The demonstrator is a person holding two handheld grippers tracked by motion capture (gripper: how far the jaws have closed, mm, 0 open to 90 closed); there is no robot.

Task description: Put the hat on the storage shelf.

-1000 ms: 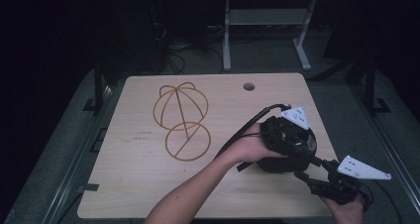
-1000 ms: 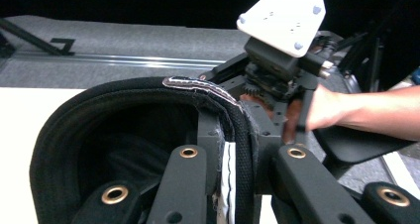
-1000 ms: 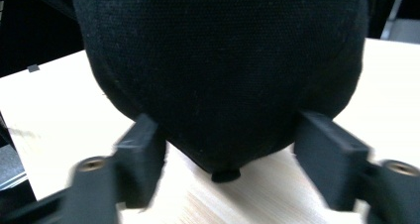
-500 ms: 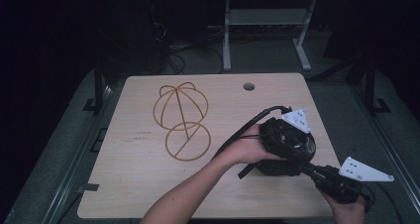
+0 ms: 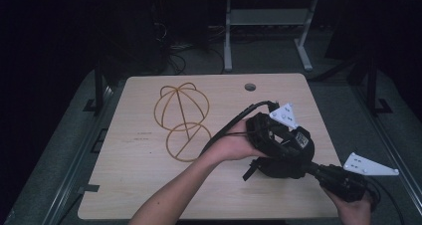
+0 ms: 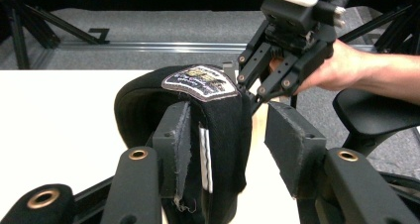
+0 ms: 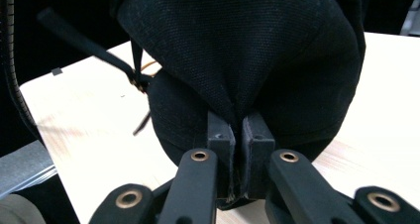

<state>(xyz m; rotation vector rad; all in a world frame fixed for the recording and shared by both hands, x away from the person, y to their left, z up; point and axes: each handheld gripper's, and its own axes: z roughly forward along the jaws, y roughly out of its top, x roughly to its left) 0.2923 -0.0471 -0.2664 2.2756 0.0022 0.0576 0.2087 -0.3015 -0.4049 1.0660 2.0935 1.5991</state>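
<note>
The left gripper [image 5: 278,135] stands with jaws apart around the edge of the black fabric cap [image 5: 281,163] with its embroidered patch, over the pale wooden table's [image 5: 149,185] right half; bare tabletop lies leftward beside the brown wire cap frame [image 5: 181,120]; the right gripper [image 7: 236,149] pinches the cap's cloth

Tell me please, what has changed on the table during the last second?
Very little. The right tongs, shut on the black cap, slid slightly toward the table's near right corner. The left tongs kept their place at the cap, open around its fabric. The wire cap frame on the table did not move.
</note>
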